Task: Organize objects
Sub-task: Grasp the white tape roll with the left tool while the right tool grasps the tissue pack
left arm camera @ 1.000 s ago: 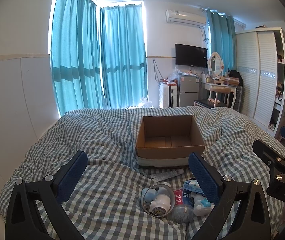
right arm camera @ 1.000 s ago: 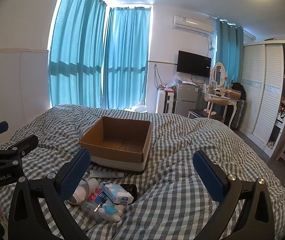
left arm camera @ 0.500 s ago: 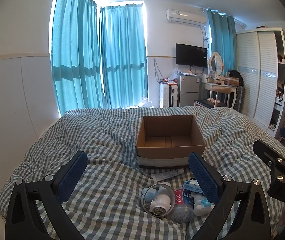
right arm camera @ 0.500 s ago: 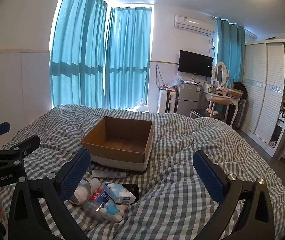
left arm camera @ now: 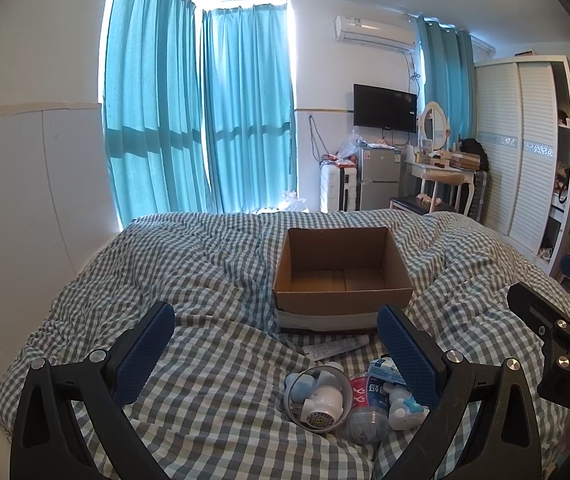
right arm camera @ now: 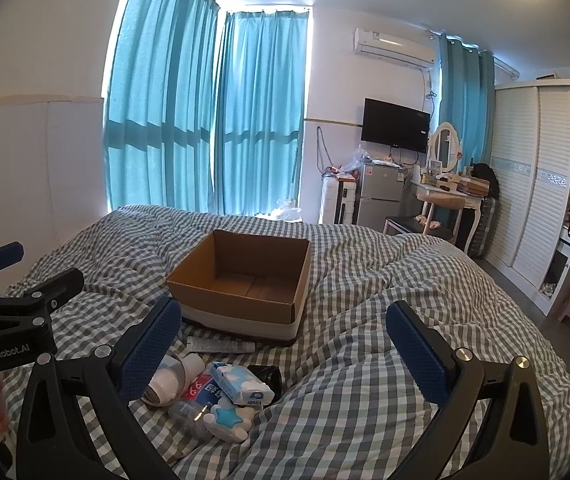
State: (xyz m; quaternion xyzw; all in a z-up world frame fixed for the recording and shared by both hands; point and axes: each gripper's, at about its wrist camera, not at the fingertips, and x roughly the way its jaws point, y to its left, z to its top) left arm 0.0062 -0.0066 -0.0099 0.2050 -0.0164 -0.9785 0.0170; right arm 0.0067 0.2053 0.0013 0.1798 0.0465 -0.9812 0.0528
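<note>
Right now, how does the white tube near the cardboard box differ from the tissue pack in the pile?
The white tube is long, thin and lies alone, flat on the checked duvet just before the cardboard box. The tissue pack is short, blocky, blue and white, and rests on top of other items in the pile. Both lie outside the box, ungrasped.

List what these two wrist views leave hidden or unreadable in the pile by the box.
- Tube: small label print unreadable in both views.
- Tissue pack: left wrist view, partly behind the left gripper's right finger; it shows fully in the right wrist view.
- Dark object: right wrist view, mostly behind the tissue pack; identity unclear.
- Cardboard box: near inner floor hidden by its front wall.
</note>
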